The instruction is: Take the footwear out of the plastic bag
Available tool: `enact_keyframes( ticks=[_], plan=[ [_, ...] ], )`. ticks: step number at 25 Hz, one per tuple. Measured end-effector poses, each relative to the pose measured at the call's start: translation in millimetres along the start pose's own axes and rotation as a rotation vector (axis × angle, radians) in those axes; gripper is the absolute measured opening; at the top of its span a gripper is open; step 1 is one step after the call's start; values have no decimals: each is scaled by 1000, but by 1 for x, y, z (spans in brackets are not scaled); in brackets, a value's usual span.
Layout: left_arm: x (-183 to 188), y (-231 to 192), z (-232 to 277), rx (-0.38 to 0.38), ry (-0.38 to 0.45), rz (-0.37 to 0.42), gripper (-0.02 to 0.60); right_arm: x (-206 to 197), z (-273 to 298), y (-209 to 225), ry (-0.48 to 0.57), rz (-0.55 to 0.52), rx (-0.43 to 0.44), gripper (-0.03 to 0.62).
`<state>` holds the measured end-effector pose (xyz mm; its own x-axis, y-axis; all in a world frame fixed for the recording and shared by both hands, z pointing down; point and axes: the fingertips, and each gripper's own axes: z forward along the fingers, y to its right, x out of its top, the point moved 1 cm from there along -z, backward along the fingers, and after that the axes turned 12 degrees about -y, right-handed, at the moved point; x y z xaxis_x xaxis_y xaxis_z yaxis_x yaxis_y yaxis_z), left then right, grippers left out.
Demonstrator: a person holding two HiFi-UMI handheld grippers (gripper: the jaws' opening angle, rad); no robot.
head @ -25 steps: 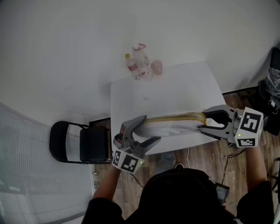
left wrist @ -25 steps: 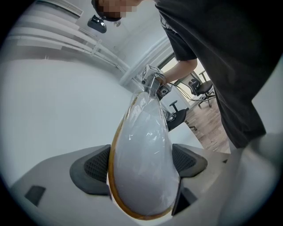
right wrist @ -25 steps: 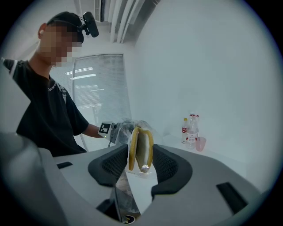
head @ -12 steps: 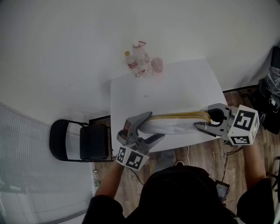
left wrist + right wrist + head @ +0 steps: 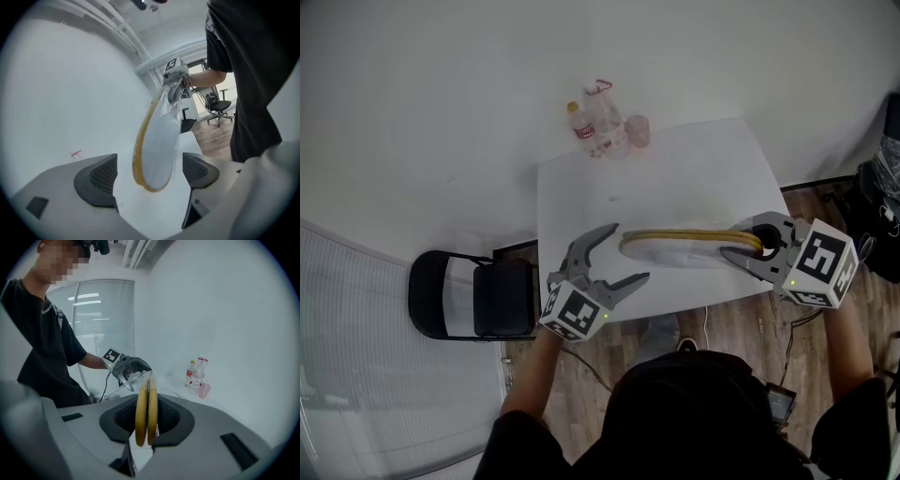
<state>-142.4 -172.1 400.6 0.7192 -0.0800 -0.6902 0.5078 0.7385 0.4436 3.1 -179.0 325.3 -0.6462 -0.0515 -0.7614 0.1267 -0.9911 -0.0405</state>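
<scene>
Two-handed pull advised: keep slippers [image 5: 689, 246] pinched in right gripper [image 5: 739, 246], jaws just closing; shut gaping left gripper [image 5: 630, 251] on plastic bag [image 5: 174, 99] only.

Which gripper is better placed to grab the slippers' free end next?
Left, probably. The left gripper is open, with the free end of the slippers between its jaws, untouched. The right gripper has just closed on the other end and is holding it.
</scene>
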Motion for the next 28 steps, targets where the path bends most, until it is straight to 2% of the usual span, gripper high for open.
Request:
enact_keyframes(
  ticks=[3,6,10,11,12,13,14,17,20,28],
  plan=[
    [-19,-1,9,-82,-134,7,453,-3,0,-2,-26,-32,2,74],
    [-23,5,16,-171,-190,16,453,2,3,-12,-23,-90,28,74],
    [-23,33,26,-356,-269,56,450,12,7,-32,-17,-202,94,74],
    [-22,40,27,-390,-286,72,427,14,8,-34,-17,-230,106,74],
    [-21,46,28,-411,-300,86,316,15,8,-35,-18,-253,109,74],
    [-21,50,28,-422,-309,95,168,16,8,-35,-22,-267,106,74],
    [-21,55,28,-434,-314,94,154,15,7,-35,-28,-273,103,74],
    [-23,63,23,-475,-313,62,144,13,6,-37,-33,-254,114,74],
    [-22,57,19,-467,-293,50,144,17,9,-33,-3,-223,128,74],
    [-30,66,20,-484,-298,27,141,7,15,-31,-35,-244,158,74]
  ],
)
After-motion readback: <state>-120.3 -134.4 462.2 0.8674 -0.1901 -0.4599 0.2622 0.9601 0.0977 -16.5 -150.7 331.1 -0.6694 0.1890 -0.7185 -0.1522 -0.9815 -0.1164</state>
